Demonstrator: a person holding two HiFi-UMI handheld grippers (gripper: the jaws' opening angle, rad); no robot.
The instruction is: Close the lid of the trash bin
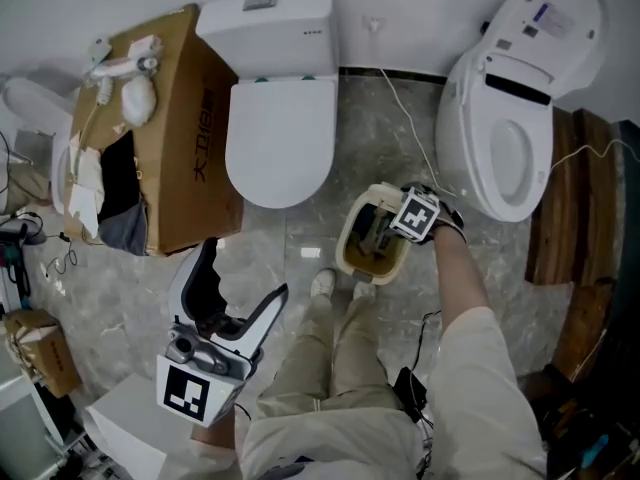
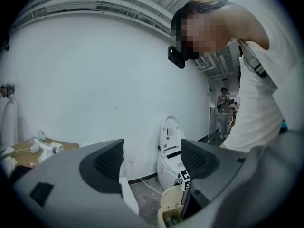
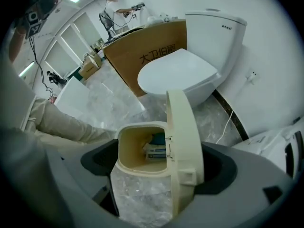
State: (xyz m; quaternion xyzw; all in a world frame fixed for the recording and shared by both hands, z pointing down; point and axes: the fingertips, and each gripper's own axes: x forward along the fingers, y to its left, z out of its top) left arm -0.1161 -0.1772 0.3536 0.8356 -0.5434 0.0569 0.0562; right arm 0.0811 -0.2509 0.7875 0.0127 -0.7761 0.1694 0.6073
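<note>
Both grippers' fingers spread: right gripper (image 3: 159, 167), arm (image 1: 457, 280) outstretched, straddles upright lid (image 3: 183, 132); left gripper (image 1: 243, 273) empty.

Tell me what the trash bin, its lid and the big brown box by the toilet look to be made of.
Trash bin: probably plastic, cream, with smooth moulded walls and a slight sheen.
Lid: apparently the same cream plastic, with a moulded hinge and tab visible.
Brown box: looks like cardboard, with a matte brown face, printed characters and folded edges.

Trash bin (image 3: 141, 171): cream, open, litter inside, between jaws of right hand-held gripper (image 3: 159, 164).
Lid (image 3: 184, 127): cream, raised upright, nearer one jaw.
</note>
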